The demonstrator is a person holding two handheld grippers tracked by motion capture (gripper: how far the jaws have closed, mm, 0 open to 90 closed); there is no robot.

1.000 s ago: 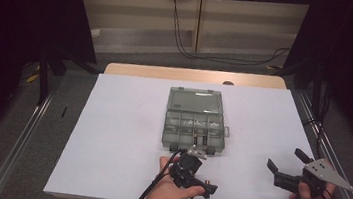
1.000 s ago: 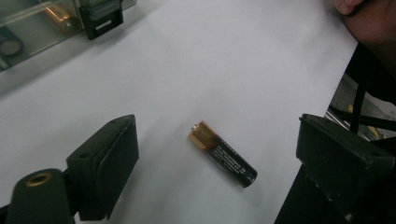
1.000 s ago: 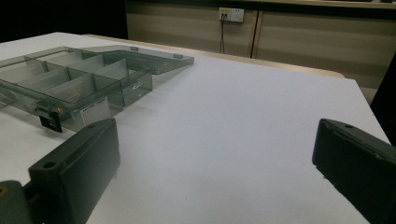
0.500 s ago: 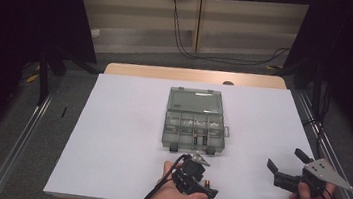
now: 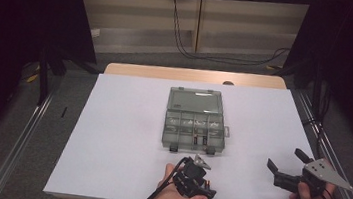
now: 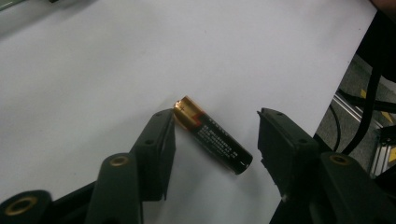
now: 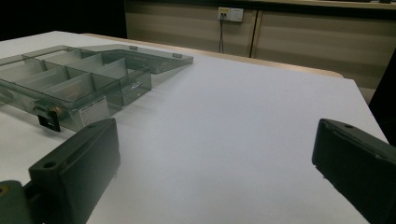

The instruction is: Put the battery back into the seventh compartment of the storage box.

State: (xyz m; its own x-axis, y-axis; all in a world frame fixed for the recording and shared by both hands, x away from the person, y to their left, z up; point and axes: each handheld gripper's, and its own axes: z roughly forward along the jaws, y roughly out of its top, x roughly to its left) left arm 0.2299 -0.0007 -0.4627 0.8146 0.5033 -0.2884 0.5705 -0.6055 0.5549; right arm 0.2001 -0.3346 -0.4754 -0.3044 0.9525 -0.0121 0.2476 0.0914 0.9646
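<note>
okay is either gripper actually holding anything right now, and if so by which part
Nothing is held yet. The left gripper has just been closing around the battery lying on the table, one jaw at its gold end. The right gripper is empty.

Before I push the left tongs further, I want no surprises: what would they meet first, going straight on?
The battery lying between the left tongs, jaws just closing; then the white tabletop under it, probably.

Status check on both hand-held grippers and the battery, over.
Left hand-held gripper closing around battery, pads not yet pressing. Right hand-held gripper open, empty. Nothing in the way.
</note>
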